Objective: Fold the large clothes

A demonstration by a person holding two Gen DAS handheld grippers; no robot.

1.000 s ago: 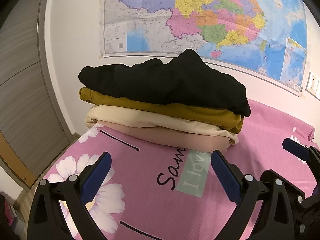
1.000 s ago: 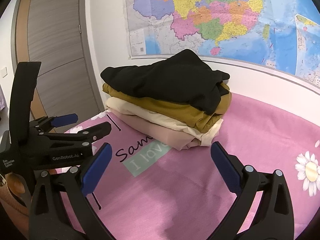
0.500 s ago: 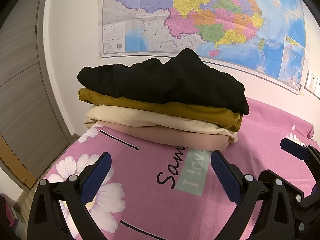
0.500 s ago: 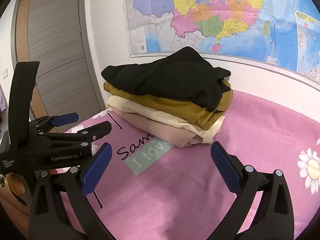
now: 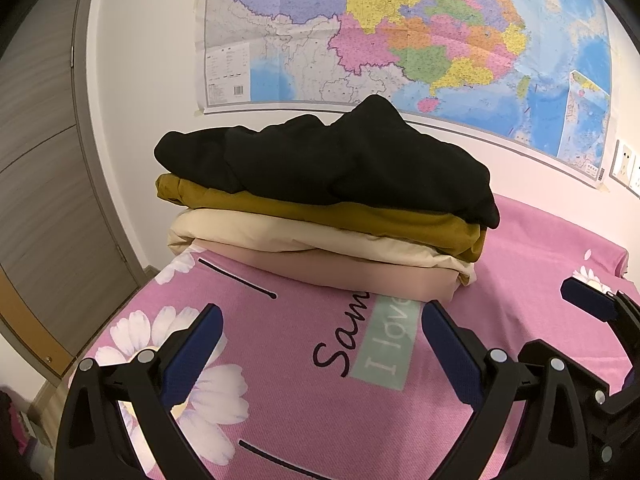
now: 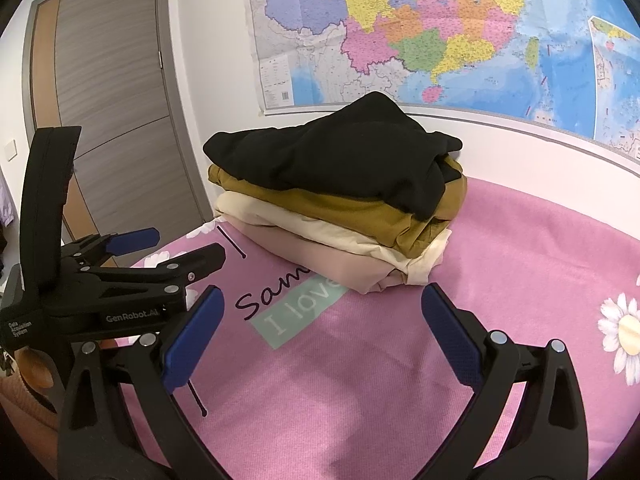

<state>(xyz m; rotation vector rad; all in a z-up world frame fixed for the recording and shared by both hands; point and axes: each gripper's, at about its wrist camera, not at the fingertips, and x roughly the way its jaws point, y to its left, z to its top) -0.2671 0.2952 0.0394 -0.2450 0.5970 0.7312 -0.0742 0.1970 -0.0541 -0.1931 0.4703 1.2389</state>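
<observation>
A stack of folded clothes stands at the far side of the pink bed sheet [image 5: 304, 408]: a black garment [image 5: 328, 164] on top, then a mustard one [image 5: 360, 216], a cream one [image 5: 280, 236] and a beige-pink one [image 5: 352, 274] at the bottom. The stack also shows in the right wrist view [image 6: 340, 184]. My left gripper [image 5: 320, 344] is open and empty, a little short of the stack. My right gripper [image 6: 320, 332] is open and empty to its right. The left gripper also shows in the right wrist view [image 6: 160, 248].
The sheet [image 6: 360, 392] has white daisies and printed lettering. A large map [image 5: 400, 40] hangs on the white wall behind the stack. A grey and wood door [image 6: 108, 100] is at the left. Wall sockets [image 5: 626, 164] are at the right.
Both grippers have moved slightly toward the stack, which looks a little larger. Both stay open and empty.
</observation>
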